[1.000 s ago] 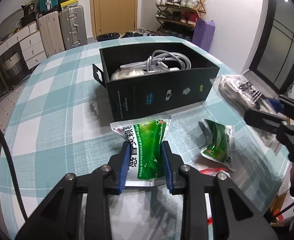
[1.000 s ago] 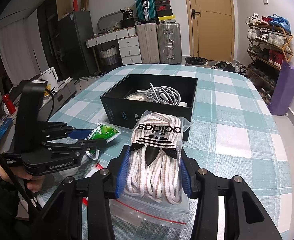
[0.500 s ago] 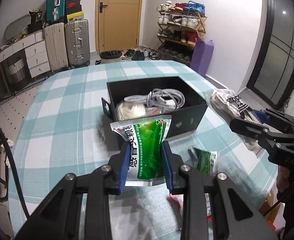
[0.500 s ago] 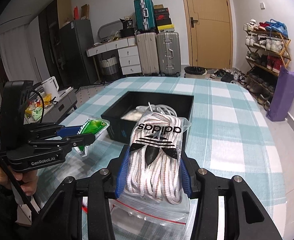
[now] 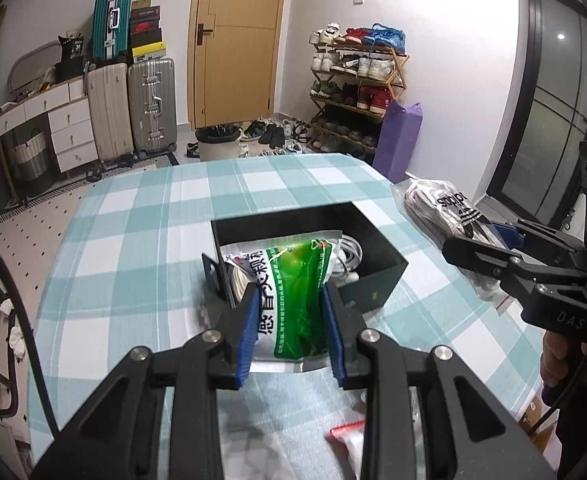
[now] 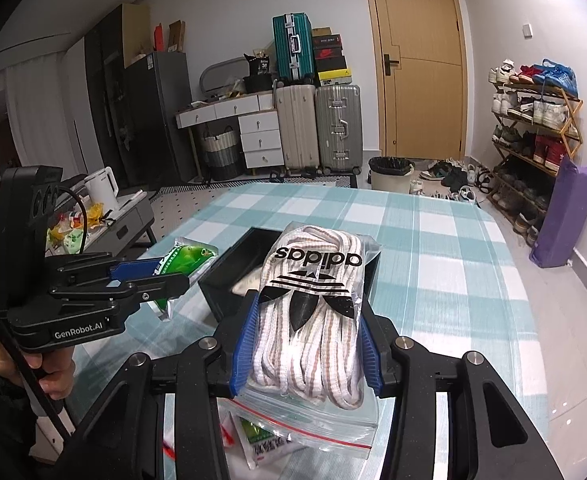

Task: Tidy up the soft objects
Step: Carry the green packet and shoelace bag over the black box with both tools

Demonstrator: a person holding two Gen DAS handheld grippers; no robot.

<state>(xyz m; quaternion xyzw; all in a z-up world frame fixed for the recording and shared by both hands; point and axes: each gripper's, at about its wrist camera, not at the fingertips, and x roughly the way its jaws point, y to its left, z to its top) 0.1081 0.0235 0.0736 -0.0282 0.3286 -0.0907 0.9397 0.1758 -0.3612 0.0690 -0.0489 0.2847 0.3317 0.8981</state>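
Note:
My left gripper [image 5: 291, 304] is shut on a green and white packet [image 5: 293, 284] and holds it in the air over the near edge of the open black box [image 5: 377, 276]. White cables [image 5: 351, 250] lie in the box. My right gripper [image 6: 307, 320] is shut on a clear Adidas bag of white laces [image 6: 313, 300], held above the table near the box [image 6: 221, 276]. The left gripper with its packet [image 6: 185, 258] shows at left in the right wrist view; the right gripper with its bag [image 5: 449, 212] shows at right in the left wrist view.
The table has a teal checked cloth [image 5: 141, 216]. Another packet [image 6: 265, 444] and a red-edged bag [image 5: 347, 432] lie on it below the grippers. Suitcases [image 5: 149, 108], a bin [image 5: 217, 144] and a shoe rack [image 5: 357, 80] stand beyond.
Both grippers have risen with their loads and come over the box. The left packet was lifted off the table and now hangs over the box's near edge.

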